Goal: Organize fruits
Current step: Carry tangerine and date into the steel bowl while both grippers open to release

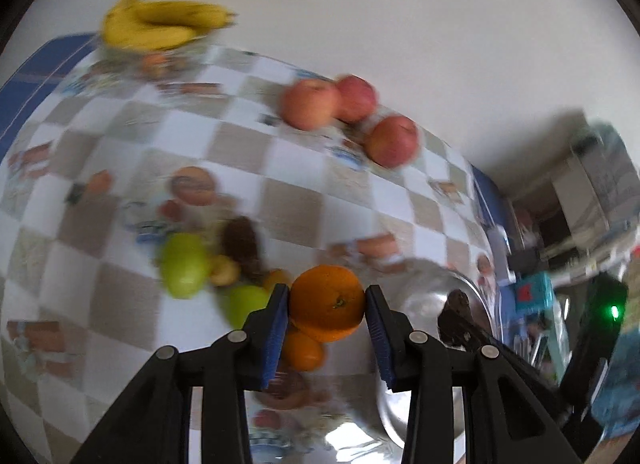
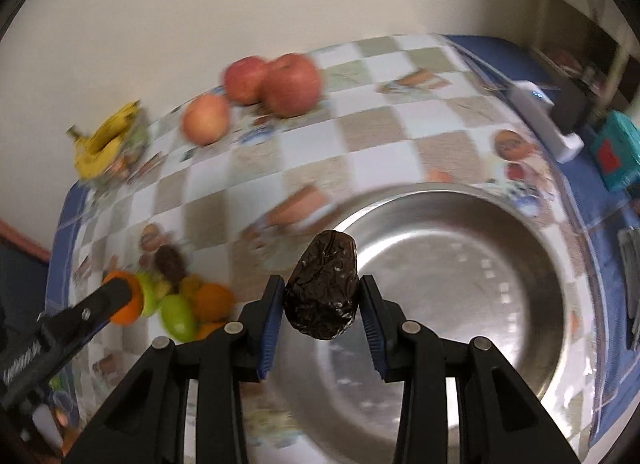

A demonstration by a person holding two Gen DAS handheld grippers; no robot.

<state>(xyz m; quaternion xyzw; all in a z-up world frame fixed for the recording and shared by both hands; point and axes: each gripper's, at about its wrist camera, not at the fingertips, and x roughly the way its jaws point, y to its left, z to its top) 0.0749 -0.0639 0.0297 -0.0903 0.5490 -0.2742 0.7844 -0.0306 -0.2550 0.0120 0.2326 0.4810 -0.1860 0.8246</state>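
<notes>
My left gripper (image 1: 327, 302) is shut on an orange (image 1: 326, 300), held above the table beside the steel bowl (image 1: 432, 284). My right gripper (image 2: 322, 296) is shut on a dark wrinkled fruit (image 2: 323, 290) over the near-left rim of the steel bowl (image 2: 500, 248). A pile of green fruits (image 1: 184, 264), oranges (image 1: 303, 348) and another dark fruit (image 1: 240, 242) lies left of the bowl; it also shows in the right wrist view (image 2: 180, 314). Three red apples (image 1: 348, 116) and bananas (image 1: 160, 24) lie farther back.
The table wears a checkered cloth (image 2: 320, 144) with a blue border and stands against a white wall. A white box (image 2: 540, 120) and a teal object (image 2: 616, 152) sit at the right edge. The left gripper (image 2: 124, 298) shows at the left of the right wrist view.
</notes>
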